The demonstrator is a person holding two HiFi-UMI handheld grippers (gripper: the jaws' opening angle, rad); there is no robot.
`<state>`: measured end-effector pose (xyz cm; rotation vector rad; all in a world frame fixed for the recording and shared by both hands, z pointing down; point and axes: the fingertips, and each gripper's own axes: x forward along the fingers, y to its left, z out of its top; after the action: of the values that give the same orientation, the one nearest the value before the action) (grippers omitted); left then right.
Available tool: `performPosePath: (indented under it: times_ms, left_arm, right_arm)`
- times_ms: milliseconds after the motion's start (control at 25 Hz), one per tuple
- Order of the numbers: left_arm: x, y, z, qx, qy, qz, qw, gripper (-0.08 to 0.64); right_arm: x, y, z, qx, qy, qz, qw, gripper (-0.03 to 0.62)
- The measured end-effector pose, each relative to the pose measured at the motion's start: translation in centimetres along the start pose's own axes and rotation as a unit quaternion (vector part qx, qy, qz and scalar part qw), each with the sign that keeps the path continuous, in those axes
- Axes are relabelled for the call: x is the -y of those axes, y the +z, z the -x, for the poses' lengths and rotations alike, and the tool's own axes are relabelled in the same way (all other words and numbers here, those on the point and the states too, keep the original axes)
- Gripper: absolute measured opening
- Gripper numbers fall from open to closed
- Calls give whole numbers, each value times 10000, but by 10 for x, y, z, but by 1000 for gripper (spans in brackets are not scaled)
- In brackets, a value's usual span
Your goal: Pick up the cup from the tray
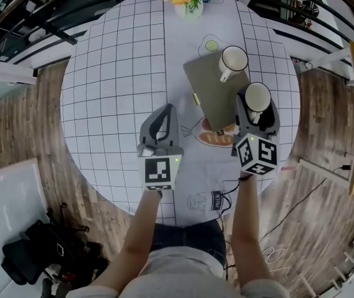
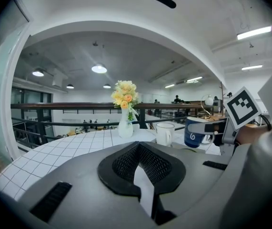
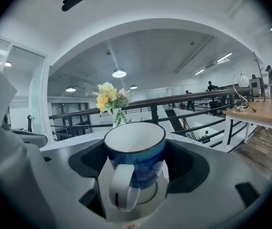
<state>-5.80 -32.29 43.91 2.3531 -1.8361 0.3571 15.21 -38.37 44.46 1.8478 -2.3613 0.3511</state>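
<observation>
The right claw (image 3: 135, 163) was shut tight on the blue cup (image 3: 136, 149) — the cup's white handle pointed back at the camera. The cup was at the right edge of the grey tray (image 1: 211, 89), near a white cup (image 1: 234, 59) that stood on the tray. The left claw (image 2: 138, 151) was closed all the way — it held nothing.
</observation>
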Motion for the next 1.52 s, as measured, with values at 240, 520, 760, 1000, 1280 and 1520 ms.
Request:
performPosePath:
  times_ms: [240, 520, 760, 1000, 1280, 1520]
  left_arm:
    - [7, 7, 2, 128, -60, 71, 9999, 6]
    - [24, 11, 5, 202, -223, 44, 9995, 6]
    - [38, 9, 7, 185, -360, 11, 9992, 6]
    - [49, 9, 8, 241, -418, -11, 9988, 6]
    - [52, 4, 8, 162, -452, -162, 9987, 6]
    - [52, -3, 8, 81, -417, -137, 9990, 6]
  right_arm:
    - [25, 20, 34, 214, -306, -68, 9993, 339]
    - [47, -4, 74, 51, -596, -53, 9982, 339]
    - [54, -42, 91, -218, -689, -227, 9971, 339]
    - [56, -74, 91, -388, -671, -327, 9965, 339]
    - [60, -102, 83, -556, -700, -301, 9955, 339]
    - [56, -111, 85, -520, -684, -214, 9961, 339]
